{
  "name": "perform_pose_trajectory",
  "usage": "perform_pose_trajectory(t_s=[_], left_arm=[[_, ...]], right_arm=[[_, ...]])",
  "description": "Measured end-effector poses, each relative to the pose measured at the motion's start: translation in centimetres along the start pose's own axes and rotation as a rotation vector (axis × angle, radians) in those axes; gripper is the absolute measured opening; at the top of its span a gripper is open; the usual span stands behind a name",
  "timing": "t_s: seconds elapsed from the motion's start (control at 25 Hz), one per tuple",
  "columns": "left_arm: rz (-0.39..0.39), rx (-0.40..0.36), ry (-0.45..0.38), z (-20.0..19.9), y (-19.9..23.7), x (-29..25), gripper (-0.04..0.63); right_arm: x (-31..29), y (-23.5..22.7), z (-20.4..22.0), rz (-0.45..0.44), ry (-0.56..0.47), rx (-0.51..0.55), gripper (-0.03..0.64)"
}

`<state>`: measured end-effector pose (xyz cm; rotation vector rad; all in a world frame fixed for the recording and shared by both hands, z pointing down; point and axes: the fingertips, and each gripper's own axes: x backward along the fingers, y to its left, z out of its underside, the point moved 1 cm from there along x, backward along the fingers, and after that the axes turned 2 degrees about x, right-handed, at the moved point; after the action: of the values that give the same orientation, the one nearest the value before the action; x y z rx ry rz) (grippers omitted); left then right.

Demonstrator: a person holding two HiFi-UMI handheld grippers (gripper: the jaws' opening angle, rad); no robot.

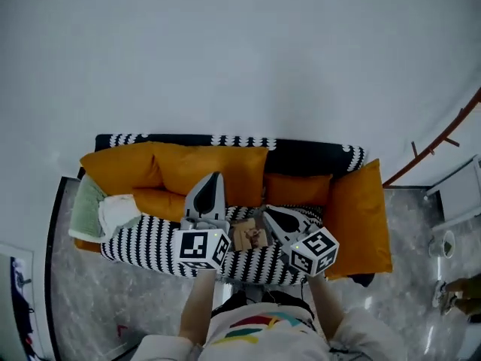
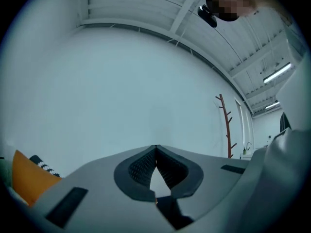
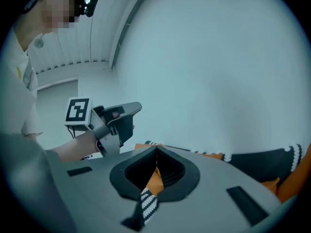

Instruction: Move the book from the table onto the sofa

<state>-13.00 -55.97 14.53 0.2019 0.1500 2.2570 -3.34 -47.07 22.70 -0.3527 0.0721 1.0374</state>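
Book on the sofa: we see it lying flat on the striped blanket that covers the seat, in front of the orange cushions and between our two claws. We think the job looks done, since the book rests on the sofa and we see no table in any view. Our left gripper has its two jaws pressed together with nothing in them. Our right gripper is closed the same way and holds nothing (the orange and stripes seen through its gap are just the sofa behind it). Both claws hang above the seat and do not touch the book. We guess the book is thin and light, with a stiff cover that may be a bit slippery. If we had to pick it up again, we would pinch it at one edge, near the spine, so the pages do not flop open.
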Motion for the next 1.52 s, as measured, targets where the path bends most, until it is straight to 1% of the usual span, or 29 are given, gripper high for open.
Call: perform_pose_trajectory(t_s=[0.08,0.16,0.24,0.36,0.44,0.56,0.68,0.88,1.04,1.2,1.52], left_arm=[[0.009,-0.016,-0.022,-2.6,-1.0,0.8,0.008],[0.014,-0.044,-0.034,-3.7,-1.9,1.9,0.008],[0.005,-0.075,-0.031,-3.6,-2.6,3.0,0.008],[-0.010,-0.099,-0.016,-2.9,-3.1,4.1,0.008],[-0.015,-0.106,-0.003,-2.4,-3.3,4.5,0.008],[-0.010,-0.109,0.007,-2.1,-3.8,4.9,0.008],[-0.007,-0.105,-0.003,-2.5,-3.7,4.8,0.008],[-0.014,-0.113,-0.005,-3.0,-3.4,4.3,0.008],[-0.006,-0.111,-0.003,-3.0,-4.0,3.9,0.008],[0.000,-0.117,-0.007,-3.2,-4.5,3.6,0.008],[-0.021,-0.107,-0.020,-3.2,-4.8,5.1,0.008]], right_arm=[[0.7,0.4,-3.8,0.026,-0.079,0.028,0.012],[1.8,0.8,-6.8,0.051,-0.165,0.045,0.012],[3.0,1.3,-8.7,0.067,-0.232,0.066,0.012],[3.9,2.1,-9.9,0.085,-0.275,0.117,0.012],[4.3,2.4,-9.5,0.100,-0.267,0.139,0.012],[4.9,2.4,-8.2,0.112,-0.244,0.116,0.012],[4.9,2.3,-7.8,0.115,-0.238,0.108,0.012],[4.6,2.4,-7.8,0.159,-0.211,0.190,0.012],[4.7,2.4,-7.6,0.154,-0.199,0.198,0.012],[5.0,2.0,-8.2,0.155,-0.221,0.198,0.012],[6.2,2.7,-7.4,0.150,-0.213,0.199,0.012]])
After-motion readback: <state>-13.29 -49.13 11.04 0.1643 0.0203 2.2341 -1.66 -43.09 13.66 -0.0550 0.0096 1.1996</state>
